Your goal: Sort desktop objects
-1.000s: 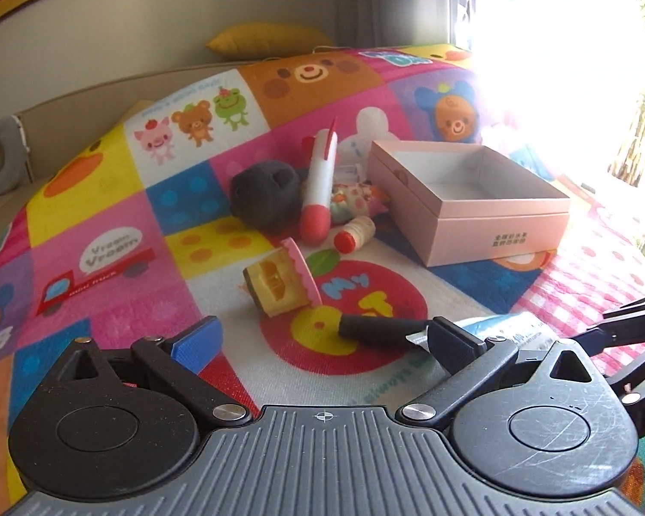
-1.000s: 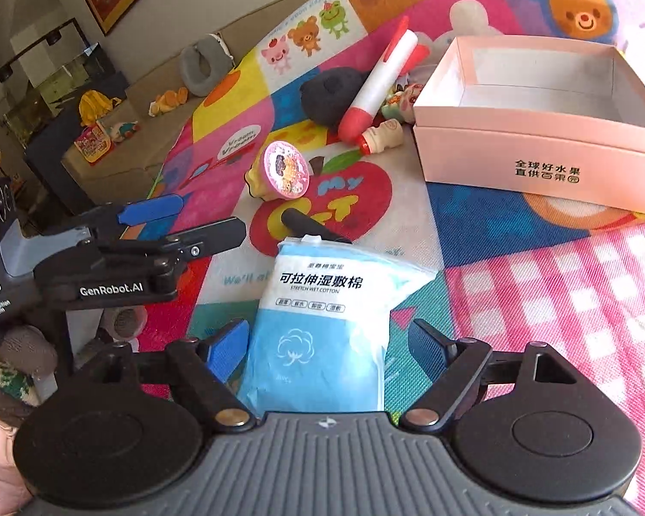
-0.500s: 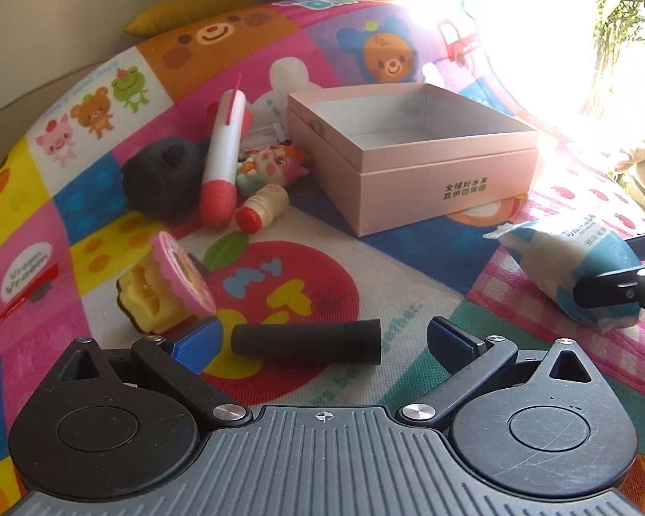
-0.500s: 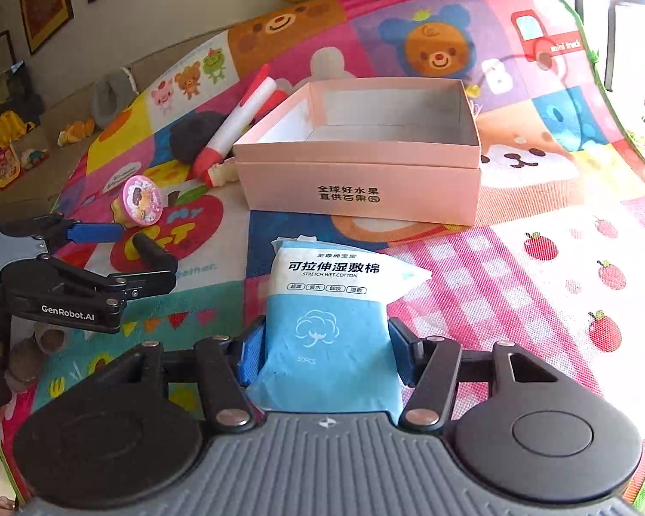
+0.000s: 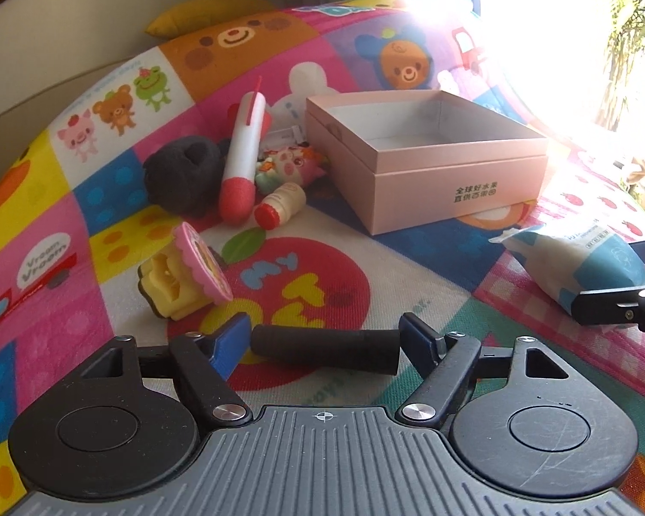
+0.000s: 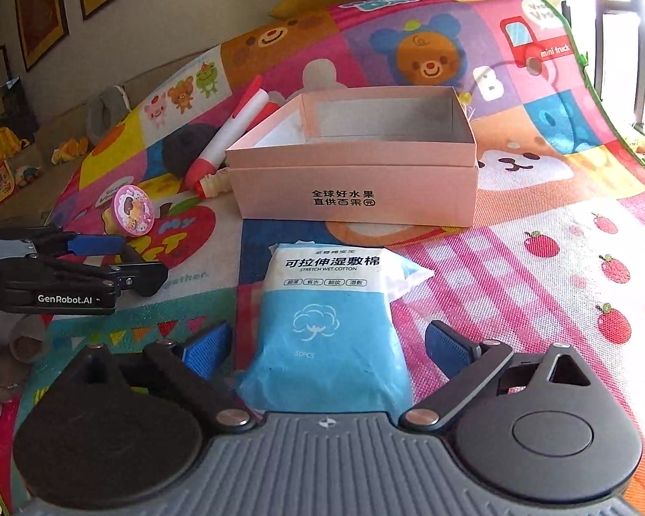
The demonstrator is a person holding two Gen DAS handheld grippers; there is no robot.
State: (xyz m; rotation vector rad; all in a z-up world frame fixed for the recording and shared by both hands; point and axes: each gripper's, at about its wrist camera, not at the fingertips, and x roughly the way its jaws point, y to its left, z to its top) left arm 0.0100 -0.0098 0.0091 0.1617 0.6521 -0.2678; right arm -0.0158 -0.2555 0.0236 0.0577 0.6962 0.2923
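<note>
Since a second ago both of my hands have swung toward the pink box, and the wet-cotton pack that my right fingers were pinching now lies loose between them. On my right gripper [image 6: 324,348] the fingers are spreading, their pads clear of the blue-and-white wet-cotton pack [image 6: 327,318], which rests on the play mat [image 6: 537,284] just short of the pink box [image 6: 352,189]. My left gripper [image 5: 324,337] is closing its fingers around the black foam cylinder [image 5: 324,348]; the pads look just short of its ends, so I count it not yet gripped.

I judge the pack light, soft and slick in its film, so it would squash and slip; taking it across its full middle seems safest. The cylinder looks light and spongy and may roll, so I would rather pinch it across its girth than by the ends.

Counting outward: one pack, one cylinder, one pink-lidded toy cup [image 5: 185,275], one small red-capped bottle [image 5: 279,206], one red-and-white marker [image 5: 243,155], one dark woolly lump [image 5: 180,176], one piglet pouch [image 5: 290,163], one empty box.
</note>
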